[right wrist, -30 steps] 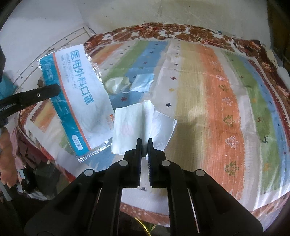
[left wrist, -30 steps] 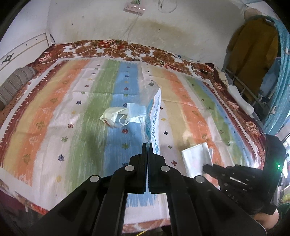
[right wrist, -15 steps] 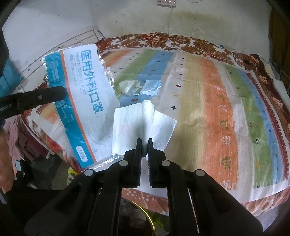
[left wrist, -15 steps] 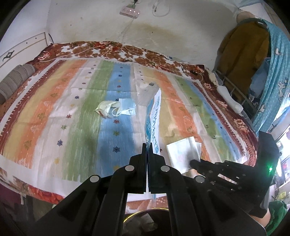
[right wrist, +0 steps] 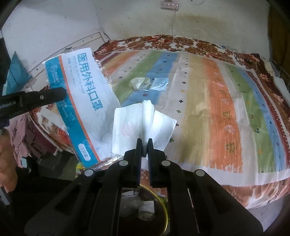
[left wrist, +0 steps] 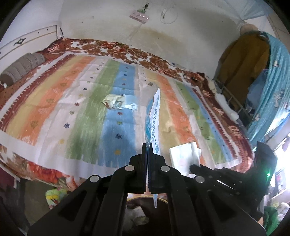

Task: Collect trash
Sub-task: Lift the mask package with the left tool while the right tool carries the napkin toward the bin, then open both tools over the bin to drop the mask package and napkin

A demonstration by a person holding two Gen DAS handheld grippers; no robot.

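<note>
My left gripper (left wrist: 148, 147) is shut on a blue and white plastic mask wrapper (left wrist: 154, 116), held edge-on in the left wrist view and face-on in the right wrist view (right wrist: 81, 98). My right gripper (right wrist: 144, 143) is shut on a white paper tissue (right wrist: 132, 127), which also shows in the left wrist view (left wrist: 183, 156). Both are held off the near edge of the bed, above a dark bin with a gold rim (right wrist: 161, 201) that holds some trash. Used face masks (left wrist: 117, 103) lie on the striped bedspread (left wrist: 81, 109), also in the right wrist view (right wrist: 146, 83).
A grey rolled bolster (left wrist: 21, 67) lies at the bed's left end. Clothes and a blue curtain (left wrist: 271, 81) hang at the right. A power strip (left wrist: 139, 16) is on the wall. Cloth and clutter (right wrist: 27, 130) lie on the floor by the bed.
Both grippers have drawn back from the bed with the wrapper and the tissue. The bed's near edge and the bin below have come into view.
</note>
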